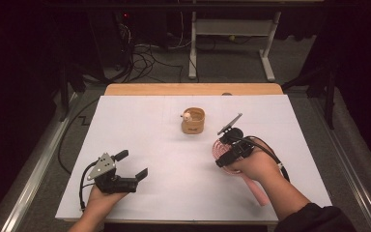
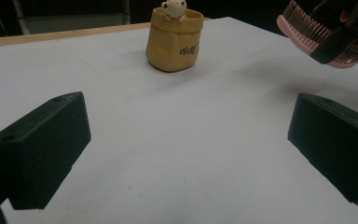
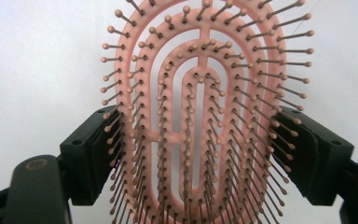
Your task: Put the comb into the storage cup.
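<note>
Gripping the pink hairbrush (image 3: 200, 116) by the two long edges of its head, your right gripper (image 3: 200, 154) has its jaws set wide, one pad pressed on each side, with the bristles facing the gripper's camera. In the high view that same right gripper (image 1: 232, 145) sits at the right of the white table (image 1: 174, 193), your hand wrapped round its body and the hairbrush (image 1: 251, 186) handle running back toward you beneath the wrist. The left gripper view shows the brush head (image 2: 326, 37) off the white surface, tilted, bristles down and toward the camera, clamped by the far gripper.

Your left gripper (image 1: 133, 164) rests low at the near left of the table, well apart from the brush. Its jaws stand wide apart and hold nothing; bare white table shows between them in the left gripper view (image 2: 186, 154).

Farther out, near the middle of the table, stands a small tan cup (image 1: 193, 121) shaped like a sack, upright, with a little pale figure (image 2: 173, 8) peeking over its rim. It is apart from both grippers, a little beyond and to the left of the brush head. Past the table's wooden far edge (image 1: 193, 89) lie cables on the floor (image 1: 149, 55) and a desk frame (image 1: 232, 29).
</note>
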`<state>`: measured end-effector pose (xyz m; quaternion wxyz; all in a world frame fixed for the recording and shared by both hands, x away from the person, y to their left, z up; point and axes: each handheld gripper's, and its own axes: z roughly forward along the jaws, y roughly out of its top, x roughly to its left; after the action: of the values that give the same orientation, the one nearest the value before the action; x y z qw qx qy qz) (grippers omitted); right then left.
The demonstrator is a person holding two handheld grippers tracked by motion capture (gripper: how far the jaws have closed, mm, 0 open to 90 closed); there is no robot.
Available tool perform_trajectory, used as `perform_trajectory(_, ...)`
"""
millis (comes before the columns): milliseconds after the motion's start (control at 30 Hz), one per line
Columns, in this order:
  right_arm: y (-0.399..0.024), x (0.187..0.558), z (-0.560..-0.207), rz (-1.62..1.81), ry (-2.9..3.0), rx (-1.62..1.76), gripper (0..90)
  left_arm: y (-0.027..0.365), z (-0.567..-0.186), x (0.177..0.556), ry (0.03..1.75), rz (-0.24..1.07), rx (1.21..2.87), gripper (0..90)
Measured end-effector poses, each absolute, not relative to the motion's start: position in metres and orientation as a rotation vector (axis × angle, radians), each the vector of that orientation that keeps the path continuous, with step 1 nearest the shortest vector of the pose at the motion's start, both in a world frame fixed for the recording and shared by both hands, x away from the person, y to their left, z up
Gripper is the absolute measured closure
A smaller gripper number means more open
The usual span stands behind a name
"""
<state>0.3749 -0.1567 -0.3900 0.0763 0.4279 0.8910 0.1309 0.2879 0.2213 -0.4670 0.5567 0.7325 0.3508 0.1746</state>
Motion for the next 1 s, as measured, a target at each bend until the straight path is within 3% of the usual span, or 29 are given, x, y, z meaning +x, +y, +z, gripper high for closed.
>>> perform_trajectory(1000,-0.183,0.361,-0.367,0.834,2.405,1.259,20.7,0.222,-0.467,0.289,0.832,0.400,1.719,0.0)
